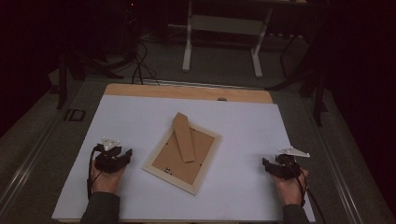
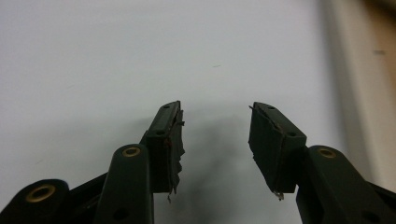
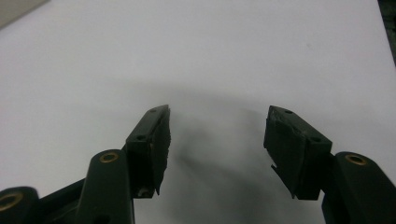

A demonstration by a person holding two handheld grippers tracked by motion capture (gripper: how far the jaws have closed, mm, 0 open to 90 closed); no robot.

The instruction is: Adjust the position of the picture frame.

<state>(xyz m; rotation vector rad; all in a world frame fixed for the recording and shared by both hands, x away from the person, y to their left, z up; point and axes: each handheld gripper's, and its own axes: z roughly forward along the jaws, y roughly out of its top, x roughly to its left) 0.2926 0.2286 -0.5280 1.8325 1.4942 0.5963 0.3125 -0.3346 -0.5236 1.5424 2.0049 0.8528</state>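
Picture frame (image 1: 182, 155), light wood, lying face down near the middle of the white sheet (image 1: 140, 116), turned at a slant, its brown backing board up and its cardboard easel strut (image 1: 184, 136) pointing toward the far edge; I see it whole from the high view alone. Left gripper (image 1: 127, 154): held low over the sheet just left of the frame, apart from it, jaws spread with nothing between them; grey three-cornered plate on top, black cable trailing back along my left hand (image 1: 106, 179). In the left gripper view I read the same gripper (image 2: 215, 128) as agape over bare white, worn black pads (image 2: 173, 140) frayed at their edges, and a pale strip of the frame's moulding (image 2: 348, 84) blurred at the right border. Right gripper (image 1: 264, 163): well right of the frame, near the sheet's right edge, in my right hand (image 1: 290, 186). In the right gripper view this gripper (image 3: 217, 128) also stands wide apart, holding nothing, shadow beneath it on the sheet. No writing legible anywhere. Wooden tabletop (image 1: 187, 92) shows as a band beyond the sheet's far edge. Open white surface lies on every side of the frame, widest toward the far corners and between the frame and the right gripper.
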